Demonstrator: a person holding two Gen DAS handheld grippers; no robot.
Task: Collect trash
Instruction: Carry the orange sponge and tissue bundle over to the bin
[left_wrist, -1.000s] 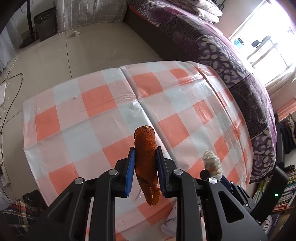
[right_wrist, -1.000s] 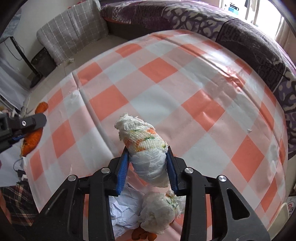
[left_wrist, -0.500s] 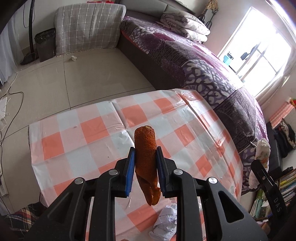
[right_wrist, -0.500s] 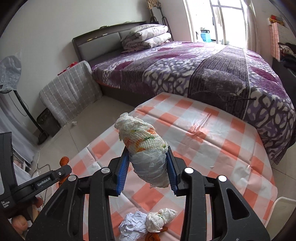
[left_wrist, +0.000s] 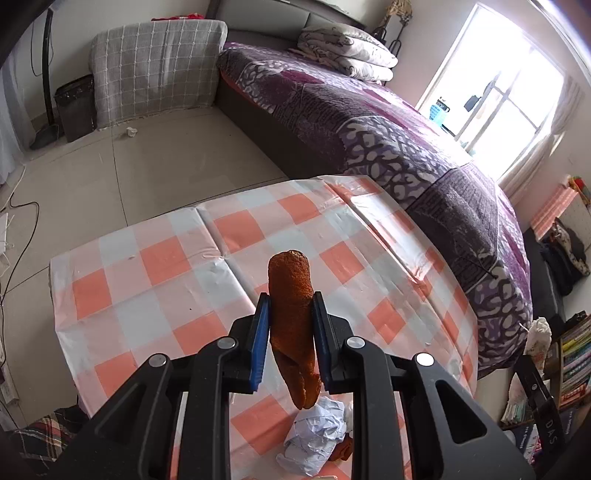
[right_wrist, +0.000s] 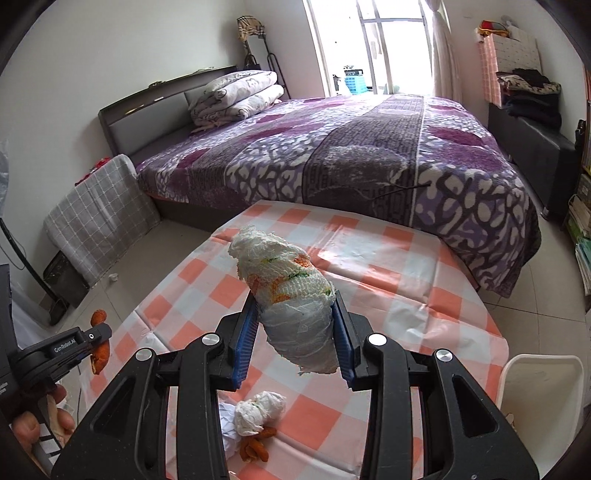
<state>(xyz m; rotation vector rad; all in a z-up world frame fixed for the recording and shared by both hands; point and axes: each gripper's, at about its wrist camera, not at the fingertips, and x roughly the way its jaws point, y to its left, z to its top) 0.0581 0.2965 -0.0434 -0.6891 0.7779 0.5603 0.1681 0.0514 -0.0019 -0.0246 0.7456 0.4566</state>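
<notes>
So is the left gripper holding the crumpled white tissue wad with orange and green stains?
No, the left gripper is clamped on a curled orange peel strip; the stained wad sits in the other gripper.

A table (right_wrist: 388, 273) stands just before the foot of a bed (right_wrist: 332, 155), folded quilts (right_wrist: 236, 96) stacked on the bed's far end by the headboard. On the table's near edge lies a crumpled paper (left_wrist: 314, 439) beside a tissue wad (right_wrist: 260, 410), peel scraps (right_wrist: 255, 446) touching them. Above the table, a peel strip (left_wrist: 291, 325) sits between the left gripper (left_wrist: 290, 339) pads; to its right, a tissue bundle (right_wrist: 291, 295) sits in the right gripper (right_wrist: 293, 339). A bin (right_wrist: 539, 387) stands right of the table; a cushion (left_wrist: 155, 66) leans left of the bed.
</notes>
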